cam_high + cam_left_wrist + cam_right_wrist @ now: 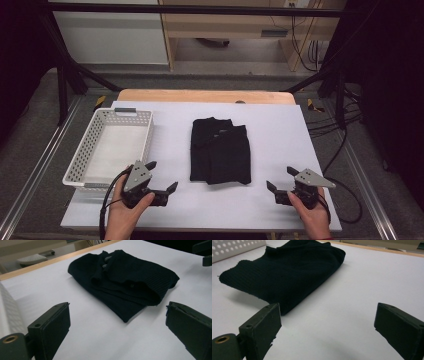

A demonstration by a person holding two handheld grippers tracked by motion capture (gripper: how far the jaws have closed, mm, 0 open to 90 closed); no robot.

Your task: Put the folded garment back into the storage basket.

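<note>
1. The left gripper [161, 176] is in the person's left hand [131, 212], low at the near edge; its jaws stand wide apart.
2. The right gripper [280, 179] is in the right hand [311, 214], jaws also wide apart and holding nothing.

A white table [280, 130] bears a folded black garment [220, 150] and a white basket [80, 167].

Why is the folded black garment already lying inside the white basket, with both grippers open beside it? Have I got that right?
Not quite. The folded black garment lies on the white tabletop, to the right of the white basket, which holds nothing, as the high view shows. The rest stands: the left gripper and right gripper are both open.
</note>
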